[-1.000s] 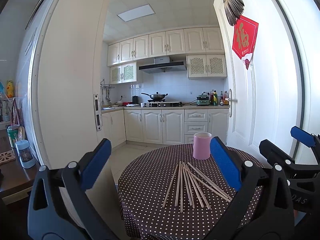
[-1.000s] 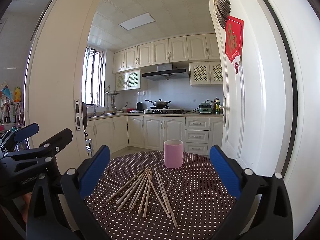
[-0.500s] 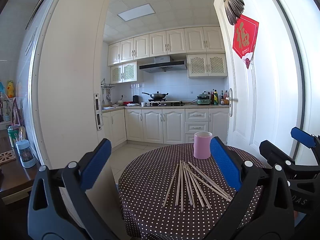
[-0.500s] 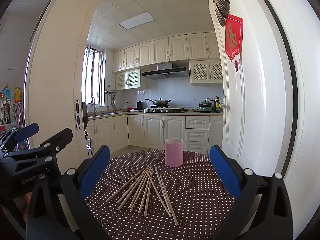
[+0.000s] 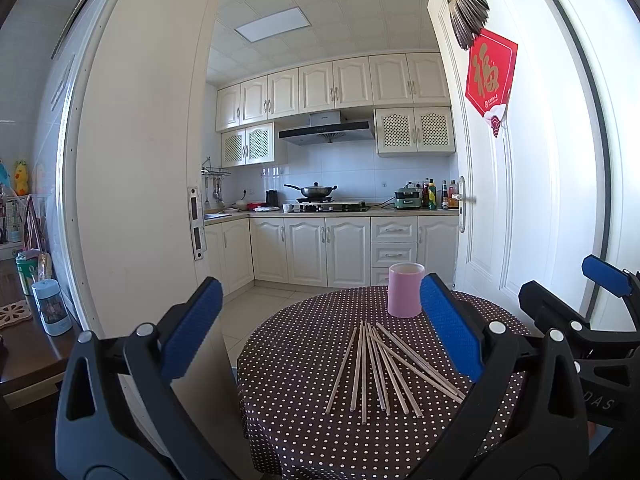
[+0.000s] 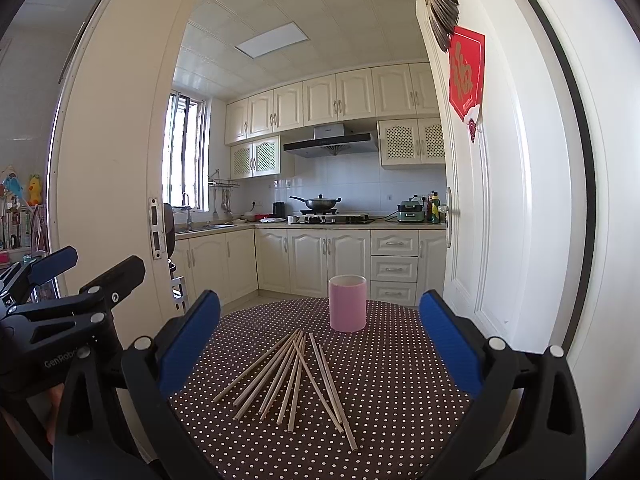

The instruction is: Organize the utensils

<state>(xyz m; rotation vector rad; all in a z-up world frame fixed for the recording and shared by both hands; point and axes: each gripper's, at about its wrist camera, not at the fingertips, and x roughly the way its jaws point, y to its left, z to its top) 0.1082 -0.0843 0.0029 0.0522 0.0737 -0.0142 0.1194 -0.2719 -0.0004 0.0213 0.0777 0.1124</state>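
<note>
Barely shifted since the earlier frames: both tools hover at nearly the same spots, views a touch closer to the surface (image 5: pixel 304 360). Left tool (image 5: pixel 320 332) held wide open, blue pads (image 5: pixel 192 328) spread far apart, gripping nothing. Right tool (image 6: pixel 320 336) equally wide open, pads (image 6: pixel 448 344) clear of everything, also empty.

Round surface covered in a dark polka-dot cloth. Wooden chopsticks (image 5: pixel 384 368) lying loose on it in a fan, far ends bunched together near the pink cup (image 5: pixel 405 295), near ends splayed out toward the tools. From the left wrist view, chopsticks sitting ahead and to the right of the gap's centre, closer to the right pad; rightmost sticks running behind that pad's lower edge in the picture. From the right wrist view, chopsticks (image 6: pixel 292 380) lying ahead and slightly left of centre between the pads, pink cup (image 6: pixel 347 303) upright just beyond their far tips, apart from them. No contact between either tool and the sticks or the cup.

Right tool (image 5: pixel 600 320) visible at the right edge of the left wrist view; left tool (image 6: pixel 52 300) at the left edge of the right wrist view, side by side. White kitchen cabinets (image 6: pixel 312 256) far behind, open door (image 5: pixel 500 208) to the right.
</note>
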